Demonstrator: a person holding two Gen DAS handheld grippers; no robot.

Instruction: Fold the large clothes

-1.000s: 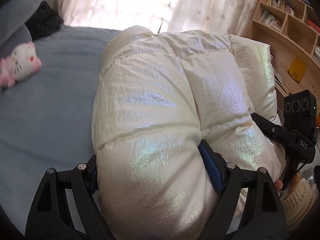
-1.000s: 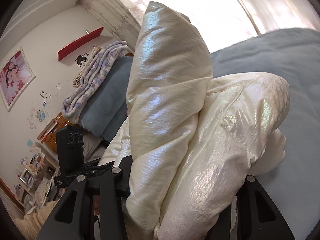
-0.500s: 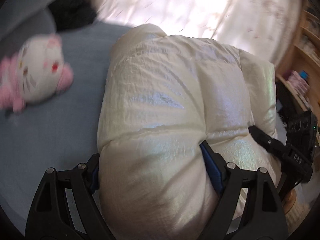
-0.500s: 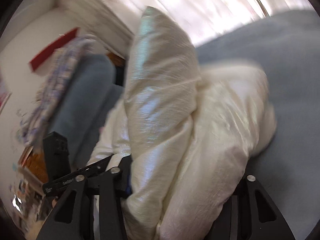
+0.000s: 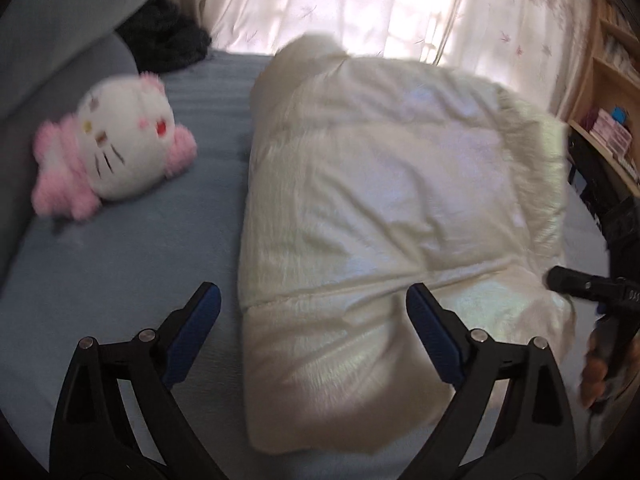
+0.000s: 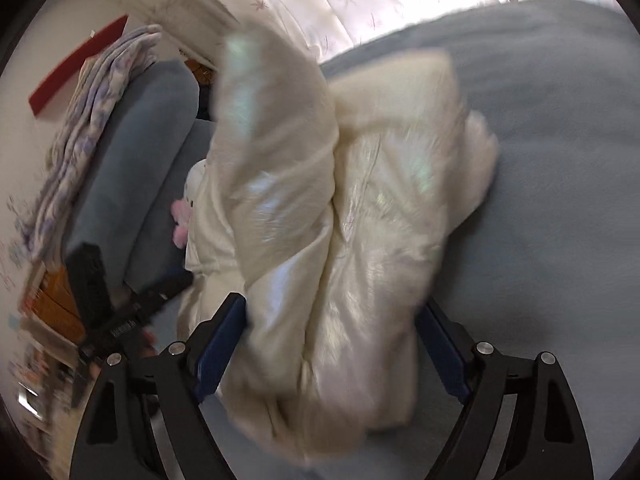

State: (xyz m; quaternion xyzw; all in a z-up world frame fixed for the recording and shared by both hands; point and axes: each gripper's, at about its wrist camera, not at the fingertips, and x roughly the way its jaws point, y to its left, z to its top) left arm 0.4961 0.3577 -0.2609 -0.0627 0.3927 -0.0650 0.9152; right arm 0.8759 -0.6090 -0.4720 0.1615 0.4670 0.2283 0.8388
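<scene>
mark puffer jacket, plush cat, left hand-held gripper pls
puffer jacket (image 5: pixel 384 200), left wrist view, quilted top panel
plush cat (image 5: pixel 120 148), left wrist view, white face
left hand-held gripper (image 5: pixel 314 304), left wrist view, midway between fingertips

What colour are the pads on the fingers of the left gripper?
Blue pads on black fingers, clearest in the left wrist view.

I can read no complete text. In my left wrist view, white lettering sits on the black body of the right gripper (image 5: pixel 600 286), right of the cream puffer jacket (image 5: pixel 384 216), cut off and blurred. In my right wrist view, lettering on the left gripper (image 6: pixel 124 322) is illegible.
</scene>
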